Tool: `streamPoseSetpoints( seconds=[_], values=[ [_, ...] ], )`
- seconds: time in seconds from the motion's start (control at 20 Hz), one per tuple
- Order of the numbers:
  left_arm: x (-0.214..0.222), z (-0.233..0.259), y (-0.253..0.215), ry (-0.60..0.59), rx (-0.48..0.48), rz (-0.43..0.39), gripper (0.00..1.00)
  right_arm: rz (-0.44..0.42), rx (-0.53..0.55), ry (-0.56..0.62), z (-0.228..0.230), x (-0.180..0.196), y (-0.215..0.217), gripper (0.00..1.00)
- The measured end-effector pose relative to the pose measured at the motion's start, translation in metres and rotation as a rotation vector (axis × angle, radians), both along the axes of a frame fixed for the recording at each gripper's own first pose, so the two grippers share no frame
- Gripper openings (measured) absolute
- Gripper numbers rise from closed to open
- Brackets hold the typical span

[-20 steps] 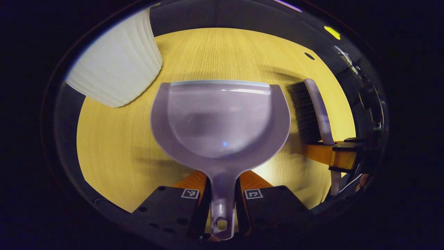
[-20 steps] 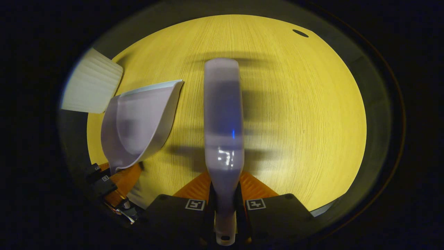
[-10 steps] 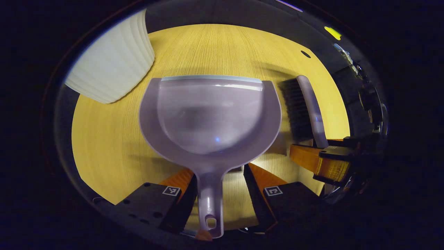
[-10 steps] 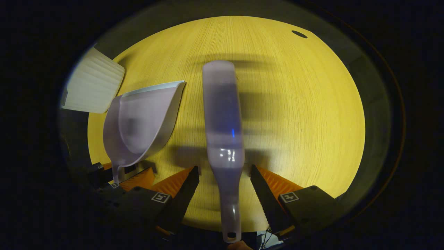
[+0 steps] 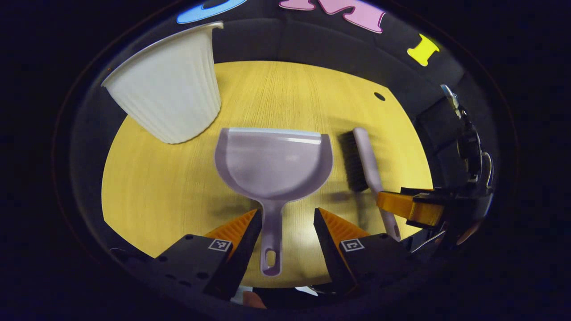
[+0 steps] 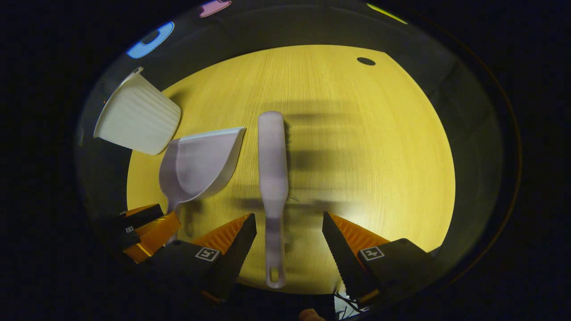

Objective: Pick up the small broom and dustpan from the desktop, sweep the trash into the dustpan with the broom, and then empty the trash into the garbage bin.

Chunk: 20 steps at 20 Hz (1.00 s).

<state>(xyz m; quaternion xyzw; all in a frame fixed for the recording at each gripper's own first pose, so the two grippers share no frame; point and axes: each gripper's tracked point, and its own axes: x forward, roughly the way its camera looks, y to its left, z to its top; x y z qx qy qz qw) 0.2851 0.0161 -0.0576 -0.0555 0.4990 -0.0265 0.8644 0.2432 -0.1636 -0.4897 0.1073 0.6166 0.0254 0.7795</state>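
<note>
On desk: dustpan (image 5: 273,165) holds no trash, bin (image 5: 168,91) upright.

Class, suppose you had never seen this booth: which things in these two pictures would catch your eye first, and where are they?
The pale lilac dustpan lies flat mid-table, its handle between the open left gripper fingers. Beside it lies the matching broom, its handle between the open right gripper fingers. A ribbed white bin stands at the wooden table's far left.

Each claw, the left claw (image 5: 285,218) and the right claw (image 6: 289,223), carries black blocks with square coded markers, round holes and ridged, serrated inner faces.
</note>
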Motion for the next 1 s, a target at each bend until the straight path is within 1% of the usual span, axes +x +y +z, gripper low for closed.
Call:
streamPoseSetpoints(
  seconds=[0.05,0.15,0.2,0.25,0.3,0.4,0.45,0.5,0.55,0.6,0.65,0.7,0.75,0.8,0.85,1.0],
  values=[
    [-0.008,0.010,-0.001,-0.032,-0.021,0.000,0.72,-0.016,0.006,-0.011,0.010,-0.007,0.000,0.97],
    [-0.019,0.043,-0.002,-0.141,-0.054,-0.003,0.72,-0.053,0.049,-0.067,0.042,-0.015,0.008,0.97],
    [-0.026,0.063,-0.001,-0.207,-0.067,-0.010,0.72,-0.073,0.061,-0.117,0.062,-0.016,0.014,0.90],
    [-0.035,0.084,-0.001,-0.281,-0.070,-0.028,0.72,-0.090,0.067,-0.177,0.085,-0.018,0.019,0.97],
    [-0.043,0.109,0.000,-0.370,-0.051,-0.059,0.72,-0.101,0.063,-0.247,0.108,-0.019,0.022,0.97],
    [-0.062,0.164,0.007,-0.618,0.046,-0.104,0.72,-0.089,0.035,-0.430,0.165,-0.019,0.033,0.97],
    [-0.075,0.194,0.009,-0.736,0.095,-0.120,0.71,-0.066,0.006,-0.530,0.191,-0.020,0.038,0.89],
    [-0.085,0.209,0.009,-0.818,0.126,-0.134,0.71,-0.033,-0.033,-0.642,0.219,-0.021,0.043,0.96],
    [-0.095,0.216,0.007,-0.867,0.134,-0.145,0.71,0.006,-0.070,-0.747,0.245,-0.023,0.048,0.96],
    [-0.107,0.223,0.005,-0.884,0.121,-0.152,0.70,0.028,-0.101,-0.842,0.267,-0.027,0.053,0.96],
    [-0.113,0.231,0.009,-0.920,0.109,-0.148,0.71,0.027,-0.115,-0.956,0.289,-0.030,0.059,0.97],
    [-0.119,0.239,0.015,-0.985,0.106,-0.136,0.71,0.021,-0.111,-1.032,0.302,-0.034,0.062,0.97],
    [-0.124,0.254,0.017,-1.070,0.112,-0.115,0.73,0.019,-0.090,-1.082,0.306,-0.039,0.062,0.96],
    [-0.131,0.263,0.017,-1.106,0.120,-0.111,0.76,0.021,-0.081,-1.117,0.310,-0.041,0.062,0.96],
    [-0.140,0.263,0.016,-1.126,0.138,-0.112,0.74,0.012,-0.091,-1.149,0.313,-0.039,0.057,0.96],
    [-0.150,0.268,0.019,-1.135,0.185,-0.120,0.75,-0.021,-0.088,-1.195,0.306,-0.033,0.057,0.96]
  ],
)
